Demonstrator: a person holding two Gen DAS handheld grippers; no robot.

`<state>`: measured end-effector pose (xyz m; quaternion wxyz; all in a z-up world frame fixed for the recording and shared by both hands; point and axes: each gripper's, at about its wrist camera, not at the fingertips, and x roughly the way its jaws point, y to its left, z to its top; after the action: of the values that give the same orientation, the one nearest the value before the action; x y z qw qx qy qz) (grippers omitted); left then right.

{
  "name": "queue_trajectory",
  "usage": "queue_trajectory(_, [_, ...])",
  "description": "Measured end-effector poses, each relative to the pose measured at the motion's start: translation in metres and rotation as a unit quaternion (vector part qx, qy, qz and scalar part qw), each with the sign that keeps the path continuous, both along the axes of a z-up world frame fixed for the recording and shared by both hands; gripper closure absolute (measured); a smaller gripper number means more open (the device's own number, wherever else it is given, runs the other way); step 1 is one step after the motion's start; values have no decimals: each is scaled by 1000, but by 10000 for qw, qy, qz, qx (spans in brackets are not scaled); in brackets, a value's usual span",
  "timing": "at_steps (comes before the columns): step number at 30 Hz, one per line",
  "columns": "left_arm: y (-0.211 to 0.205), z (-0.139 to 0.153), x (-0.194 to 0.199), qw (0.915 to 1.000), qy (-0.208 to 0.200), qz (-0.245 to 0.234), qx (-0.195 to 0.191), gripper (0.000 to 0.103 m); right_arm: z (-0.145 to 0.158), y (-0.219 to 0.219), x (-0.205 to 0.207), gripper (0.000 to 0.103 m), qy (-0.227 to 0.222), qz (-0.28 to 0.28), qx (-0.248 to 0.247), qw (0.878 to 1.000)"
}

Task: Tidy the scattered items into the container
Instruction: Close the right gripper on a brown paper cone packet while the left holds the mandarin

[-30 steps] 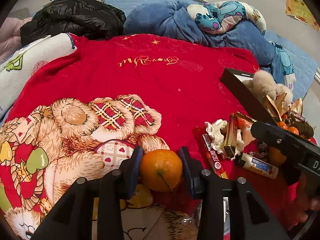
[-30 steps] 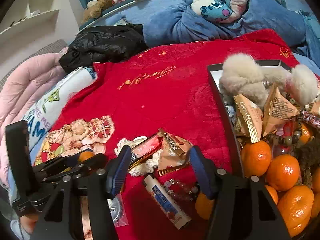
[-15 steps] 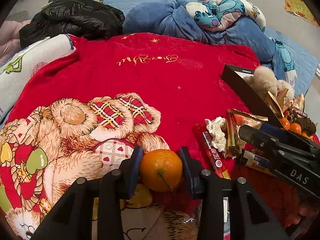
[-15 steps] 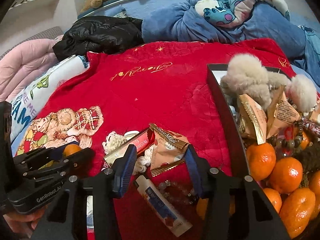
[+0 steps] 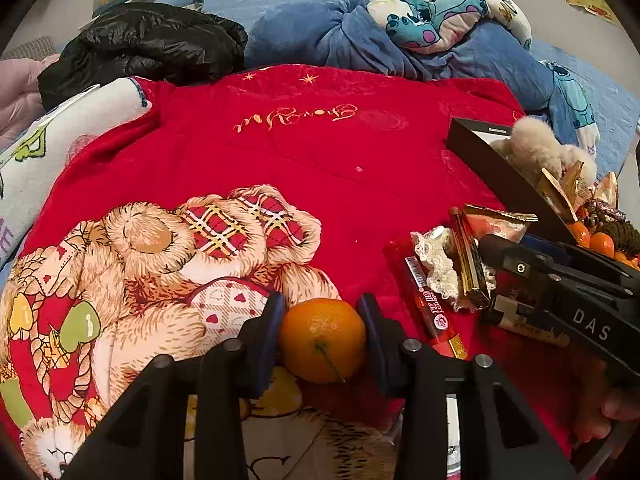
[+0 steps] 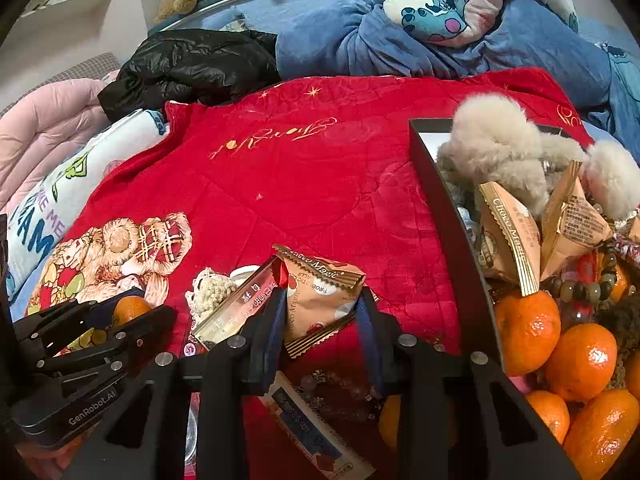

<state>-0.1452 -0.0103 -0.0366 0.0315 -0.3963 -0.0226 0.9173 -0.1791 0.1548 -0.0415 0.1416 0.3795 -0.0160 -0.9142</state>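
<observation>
while the left gripper (image 5: 322, 334) is clamping the orange (image 5: 322, 340), the right gripper (image 6: 322, 322) has just been closing on the snack packet (image 6: 320, 292) (pads pinching it now); lift slow twd the box (image 6: 452, 216) at the blanket's right edge.

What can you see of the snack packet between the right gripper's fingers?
The snack packet is a small glossy pillow pouch, tan and orange with brown and gold crimped ends and "Choco Magic" lettering. It lies tilted on the red blanket, one end leaning on a red-and-silver bar wrapper. The right gripper has just been closing around it; the blue pads meet its sides, which look slightly pinched. It is still outside the black box.
</observation>
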Motion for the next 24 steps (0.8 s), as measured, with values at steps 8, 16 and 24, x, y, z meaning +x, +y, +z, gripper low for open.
queue_trajectory(8, [-3,8,5,9998,196,42,10,64,11,13,7,76,137,-98,-298,9994])
queue_trajectory(16, [-2,25,18,9986,469,-166,160,64,29,22,18,76,283,-6,-624,9976])
queue_trajectory(24, [9,44,33,9965,695,-326,339,64,33,30,22,75,290,-67,-813,9962])
